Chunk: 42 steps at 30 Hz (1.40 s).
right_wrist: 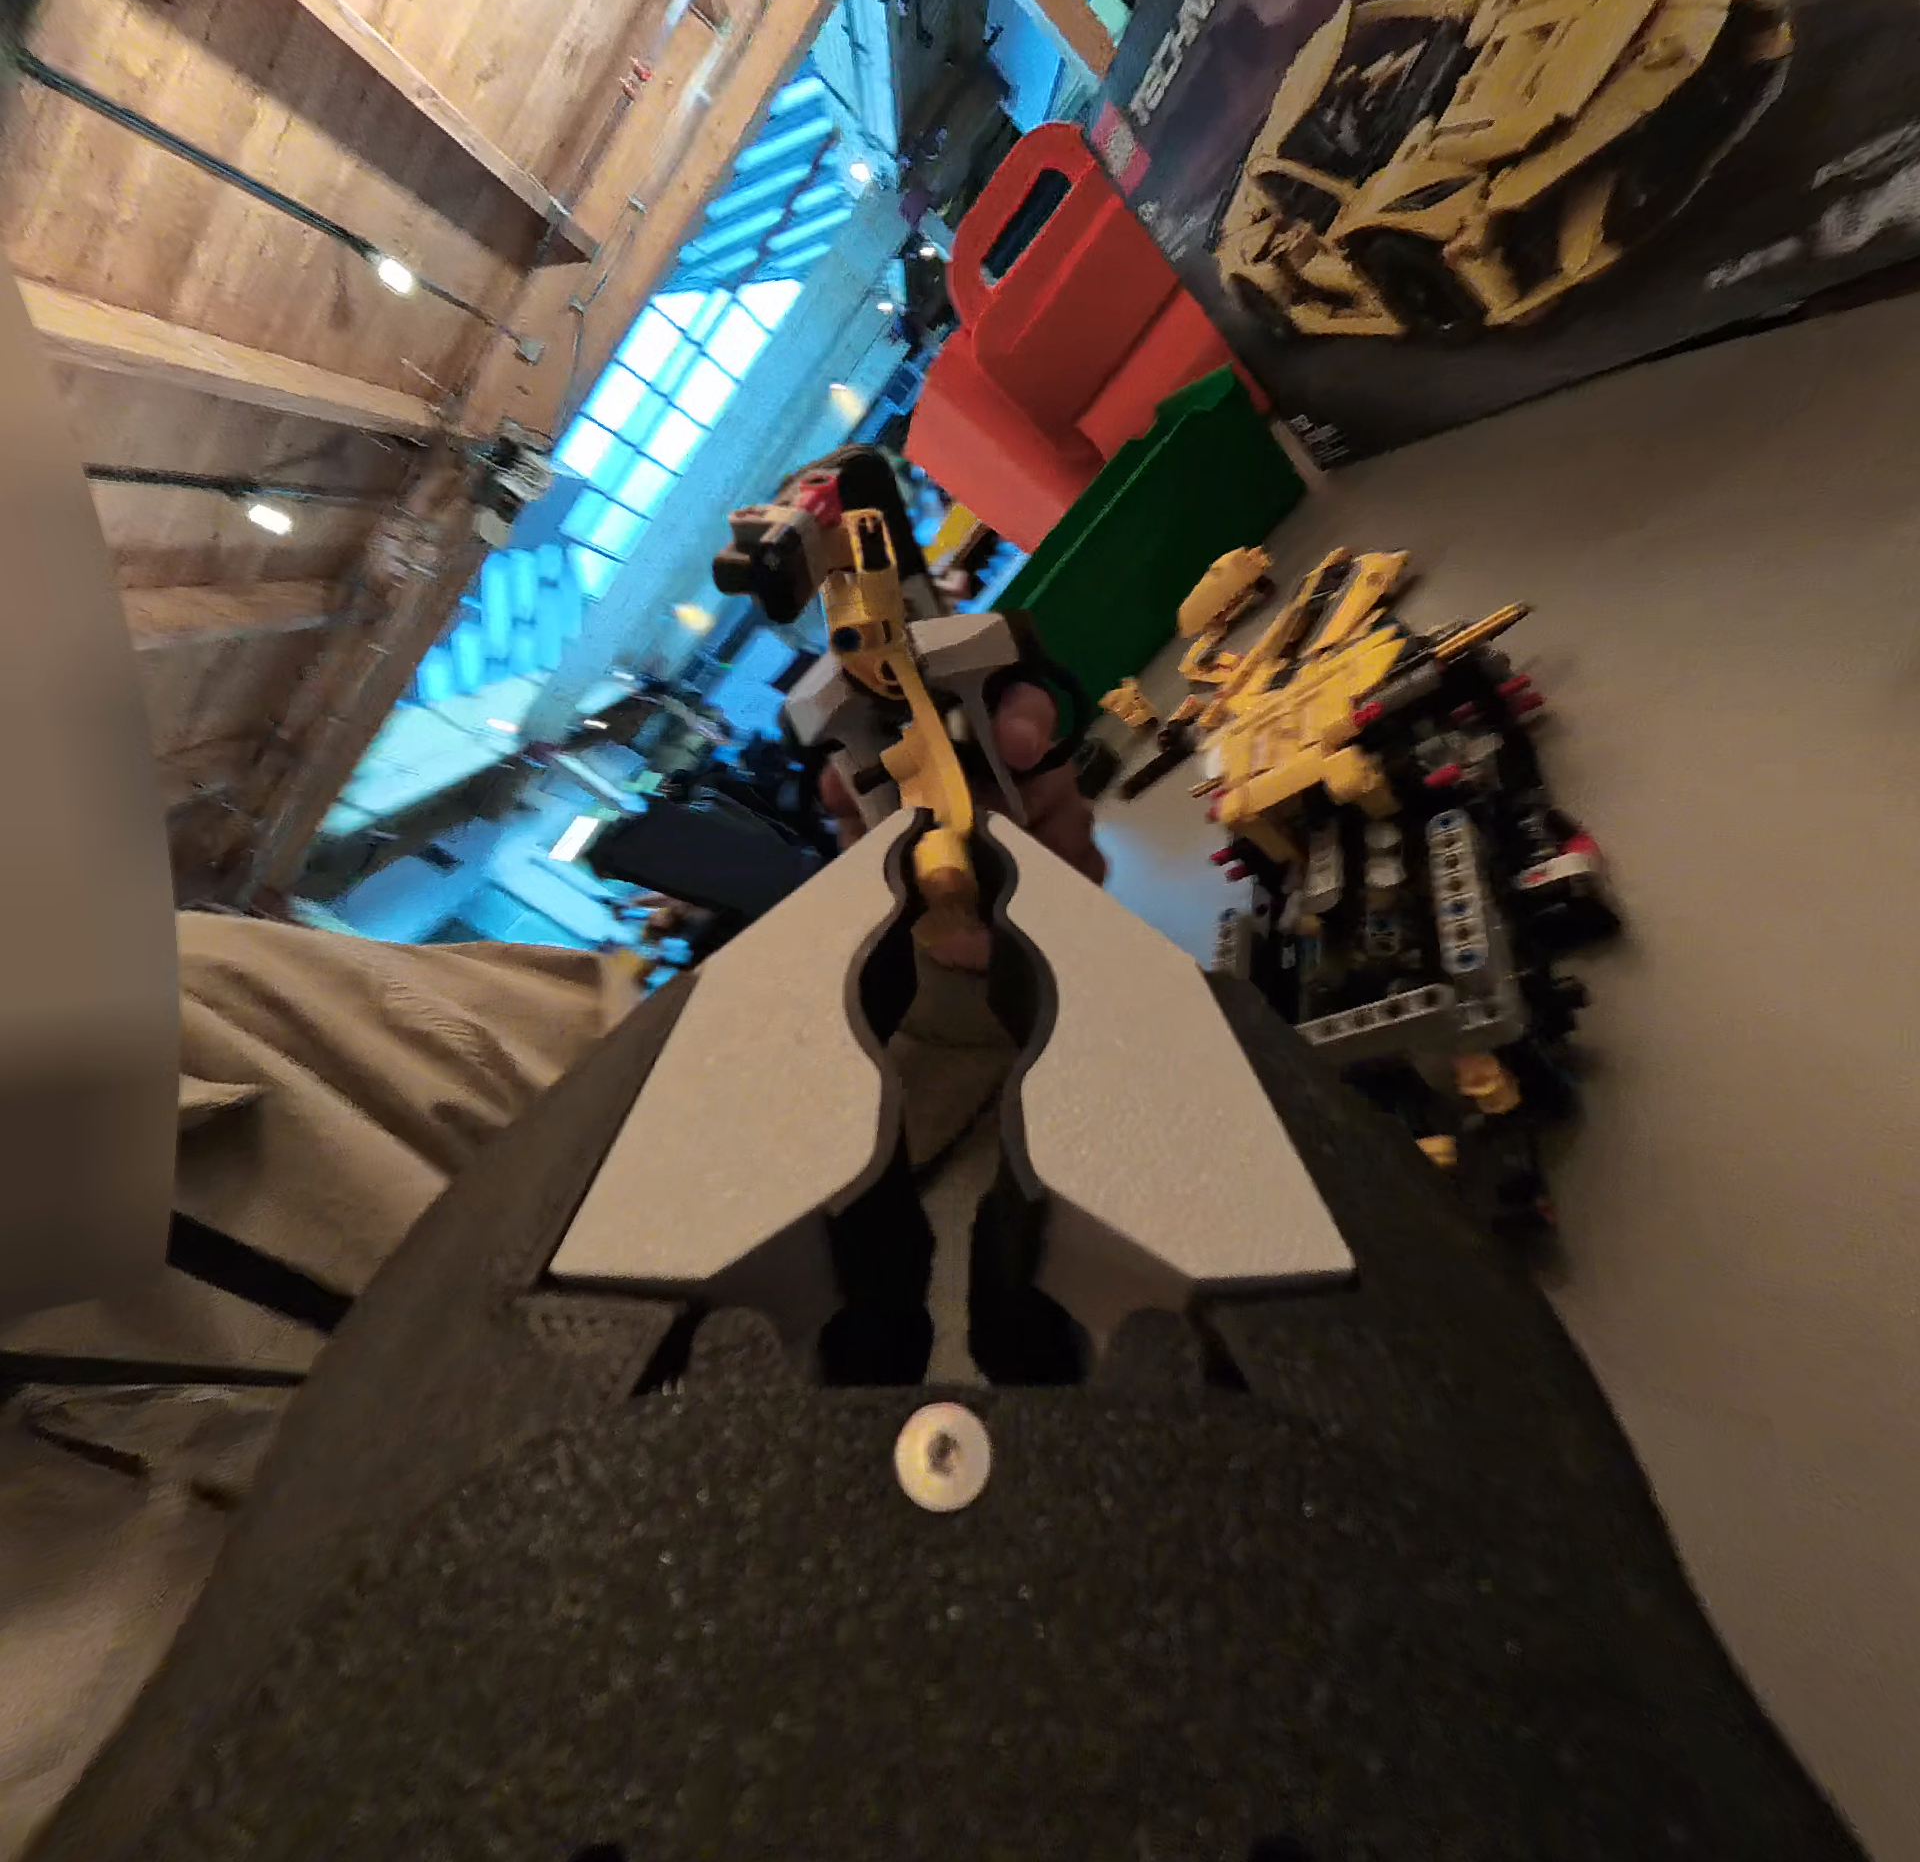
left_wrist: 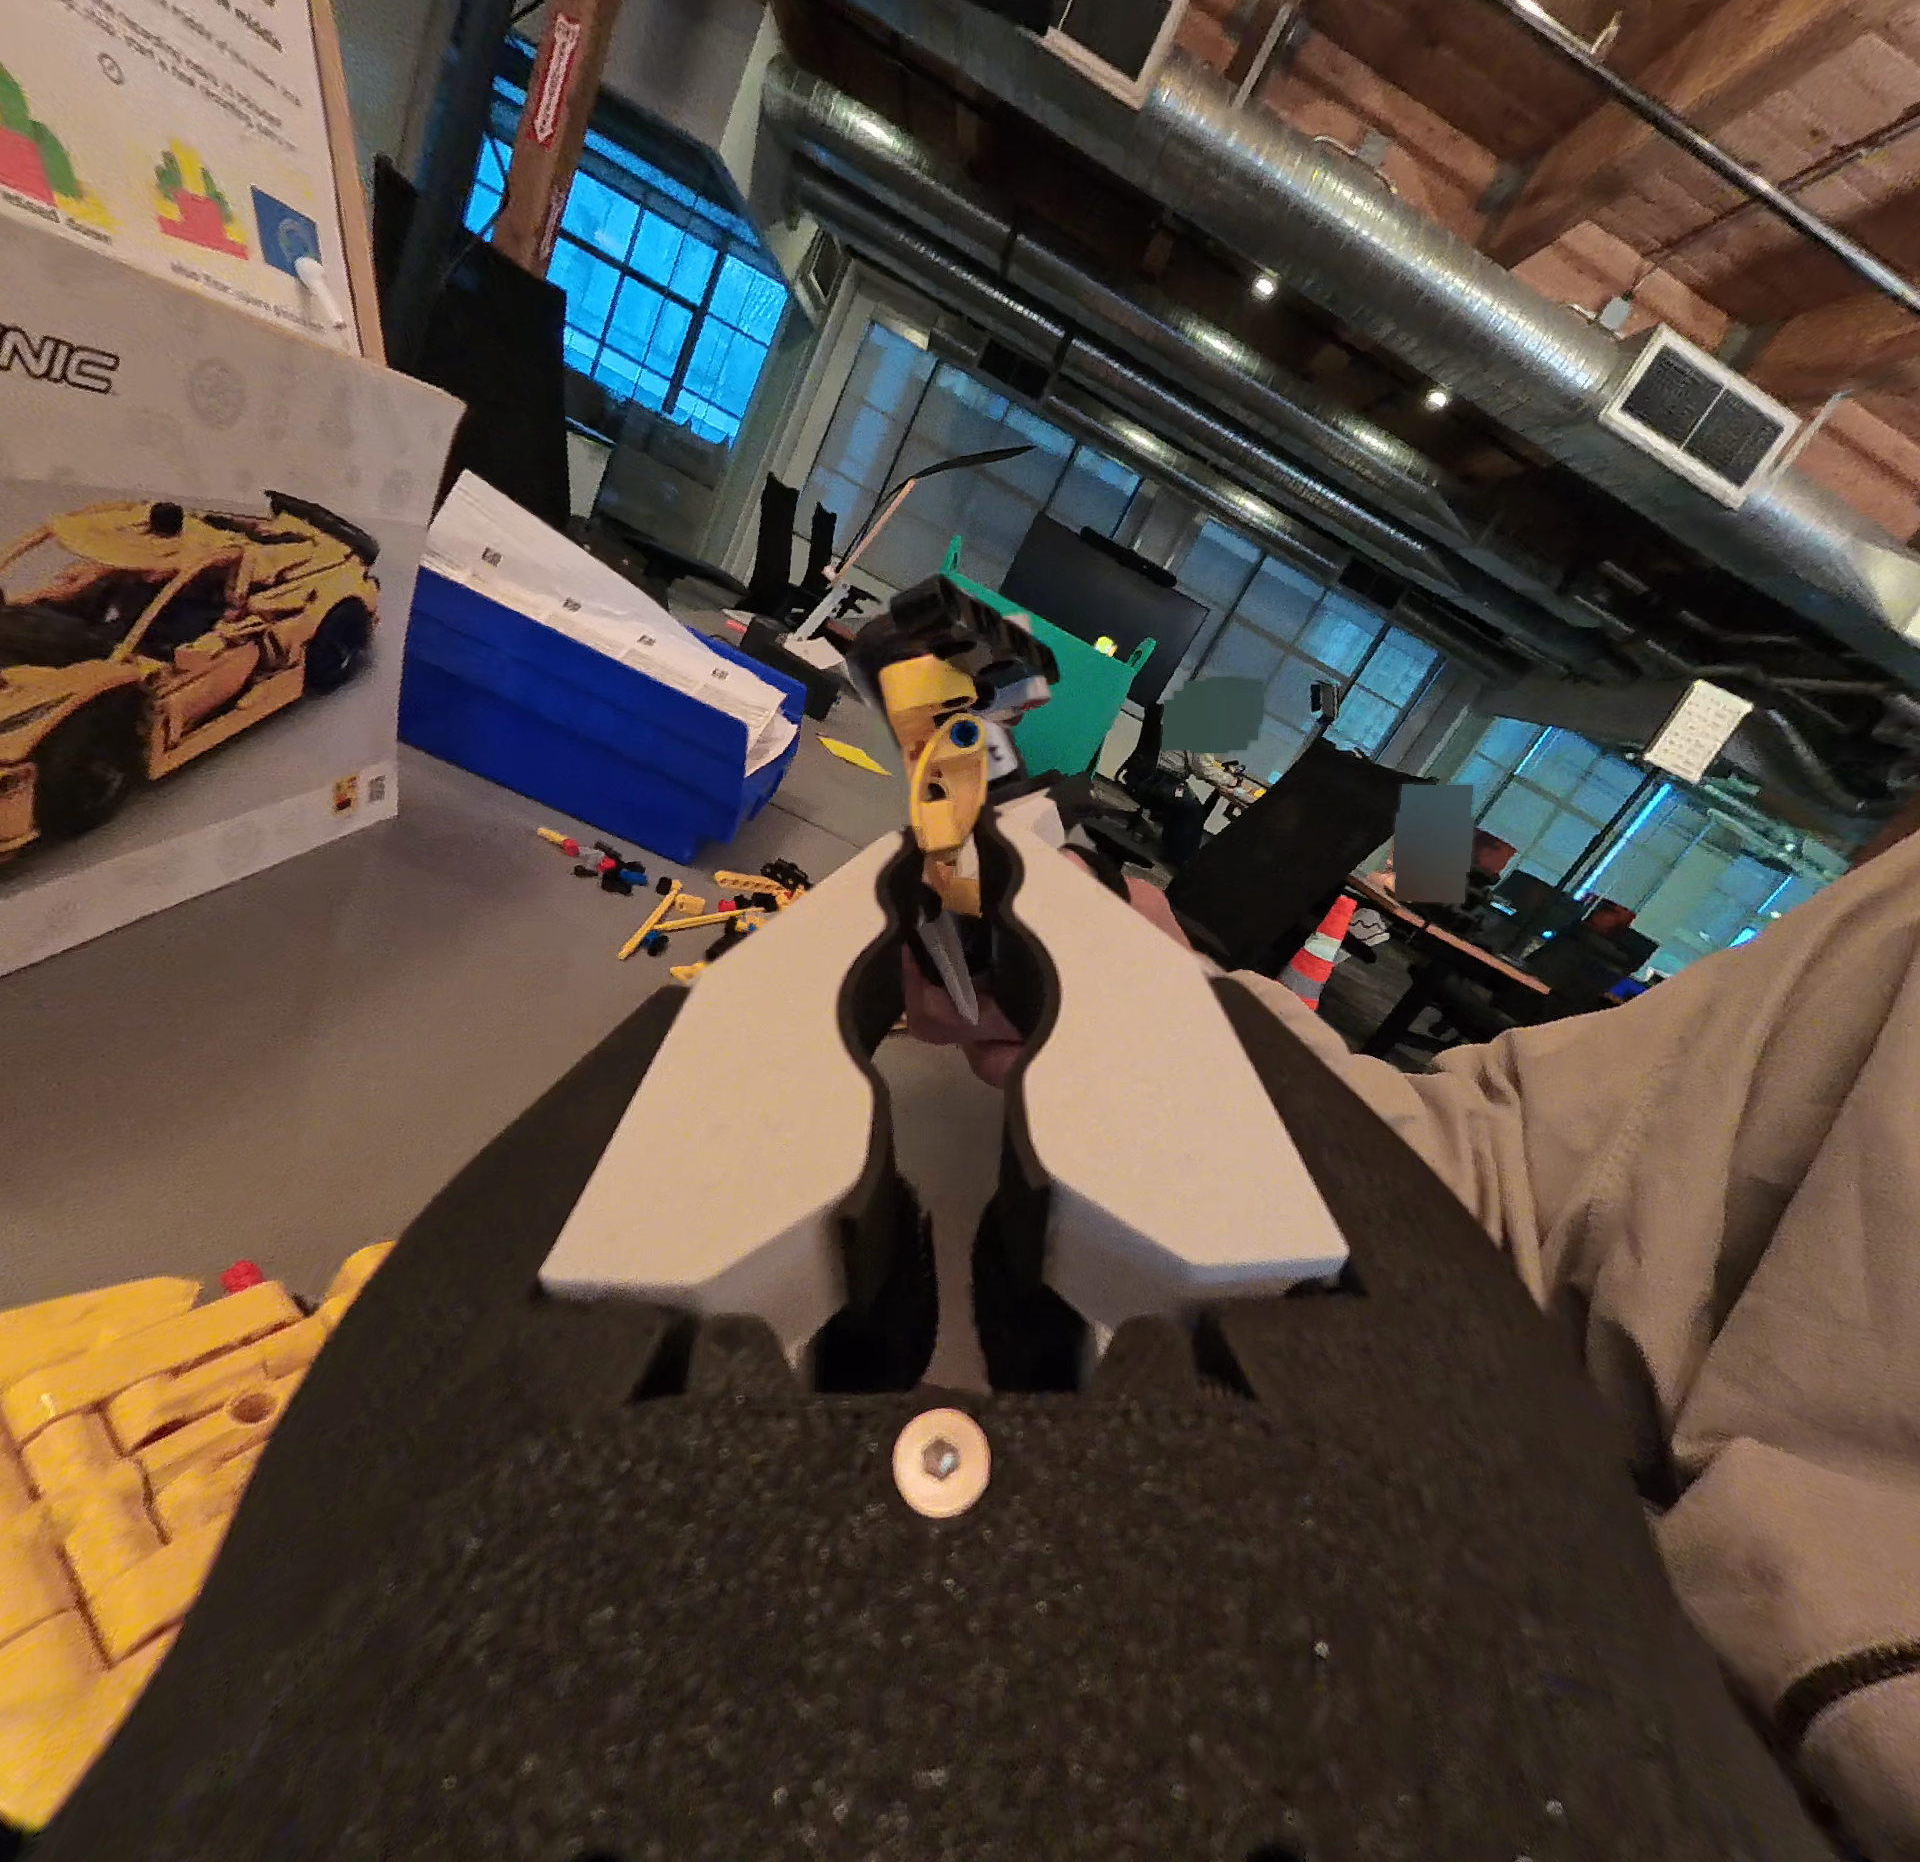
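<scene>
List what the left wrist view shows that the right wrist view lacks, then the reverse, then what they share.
Left wrist view only: a blue bin, loose bricks, a traffic cone.

Right wrist view only: a red carrier, a green bin, a half-built yellow and black model.

Both: the yellow brick assembly clamped by the left gripper and right gripper, and the car-picture box.

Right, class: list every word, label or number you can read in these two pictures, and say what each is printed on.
I won't copy the wording; here is where it stands.
Grey box: large lettering, small marks.
Poster: blurred lines.
Red sign: blurred.
Papers on the blue bin: too small.
Dark box: large lettering.
</scene>
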Tool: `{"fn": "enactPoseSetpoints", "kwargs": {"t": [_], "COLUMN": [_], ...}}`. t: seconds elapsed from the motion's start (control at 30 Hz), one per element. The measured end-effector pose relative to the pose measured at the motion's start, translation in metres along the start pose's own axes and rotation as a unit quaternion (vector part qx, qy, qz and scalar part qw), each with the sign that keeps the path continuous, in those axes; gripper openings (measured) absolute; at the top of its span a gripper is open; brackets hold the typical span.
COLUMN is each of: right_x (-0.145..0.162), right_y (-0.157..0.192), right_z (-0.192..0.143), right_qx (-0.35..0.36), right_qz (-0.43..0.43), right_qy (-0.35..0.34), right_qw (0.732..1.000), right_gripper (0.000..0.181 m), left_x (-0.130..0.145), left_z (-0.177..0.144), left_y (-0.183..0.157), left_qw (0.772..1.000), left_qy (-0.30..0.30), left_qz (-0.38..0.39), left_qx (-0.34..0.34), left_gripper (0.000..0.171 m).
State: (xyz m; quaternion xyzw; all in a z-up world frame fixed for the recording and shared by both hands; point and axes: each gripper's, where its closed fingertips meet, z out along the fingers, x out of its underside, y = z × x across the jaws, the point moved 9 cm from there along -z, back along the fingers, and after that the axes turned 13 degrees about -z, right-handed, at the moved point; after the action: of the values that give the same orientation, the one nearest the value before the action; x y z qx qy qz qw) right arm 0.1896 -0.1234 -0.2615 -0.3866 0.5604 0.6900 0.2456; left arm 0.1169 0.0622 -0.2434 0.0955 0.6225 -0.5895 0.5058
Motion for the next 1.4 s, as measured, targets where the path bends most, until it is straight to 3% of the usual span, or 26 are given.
{"fn": "enactPoseSetpoints", "kwargs": {"t": [0.07, 0.13, 0.2, 0.3, 0.4, 0.43, 0.63, 1.03, 1.2, 1.4], "right_x": [-0.004, -0.013, -0.017, -0.006, 0.012, 0.015, 0.016, 0.021, 0.018, 0.016], "right_y": [0.002, 0.012, 0.028, 0.043, 0.038, 0.039, 0.044, 0.039, 0.036, 0.038], "right_z": [-0.003, -0.010, -0.012, 0.008, 0.027, 0.031, 0.044, 0.047, 0.048, 0.052], "right_qx": [0.076, 0.149, 0.216, 0.290, 0.395, 0.404, 0.413, 0.416, 0.414, 0.419], "right_qz": [-0.095, -0.231, -0.347, -0.436, -0.526, -0.548, -0.569, -0.579, -0.565, -0.541], "right_qy": [0.020, 0.015, 0.022, 0.064, 0.134, 0.136, 0.134, 0.162, 0.183, 0.193], "right_qw": [0.992, 0.961, 0.912, 0.850, 0.741, 0.719, 0.698, 0.682, 0.690, 0.703], "right_gripper": [0.023, 0.032, 0.035, 0.043, 0.036, 0.029, 0.016, 0.004, 0.003, 0.003], "left_x": [-0.002, -0.005, -0.006, -0.003, 0.001, 0.002, 0.008, 0.011, 0.012, 0.011], "left_z": [-0.002, -0.006, -0.008, -0.006, 0.000, 0.002, 0.012, 0.015, 0.015, 0.020], "left_y": [0.000, 0.003, 0.008, 0.016, 0.015, 0.013, 0.002, 0.005, 0.008, 0.010], "left_qw": [1.000, 1.000, 0.998, 0.992, 0.984, 0.983, 0.974, 0.978, 0.972, 0.950], "left_qy": [-0.008, -0.029, -0.050, -0.053, -0.036, -0.030, -0.017, -0.009, -0.008, 0.020], "left_qz": [0.004, -0.007, -0.011, 0.009, 0.050, 0.065, 0.115, 0.097, 0.103, 0.147], "left_qx": [-0.002, -0.008, -0.038, -0.117, -0.165, -0.170, -0.192, -0.186, -0.211, -0.276], "left_gripper": [0.009, 0.009, 0.009, 0.009, 0.009, 0.009, 0.009, 0.009, 0.008, 0.006]}}
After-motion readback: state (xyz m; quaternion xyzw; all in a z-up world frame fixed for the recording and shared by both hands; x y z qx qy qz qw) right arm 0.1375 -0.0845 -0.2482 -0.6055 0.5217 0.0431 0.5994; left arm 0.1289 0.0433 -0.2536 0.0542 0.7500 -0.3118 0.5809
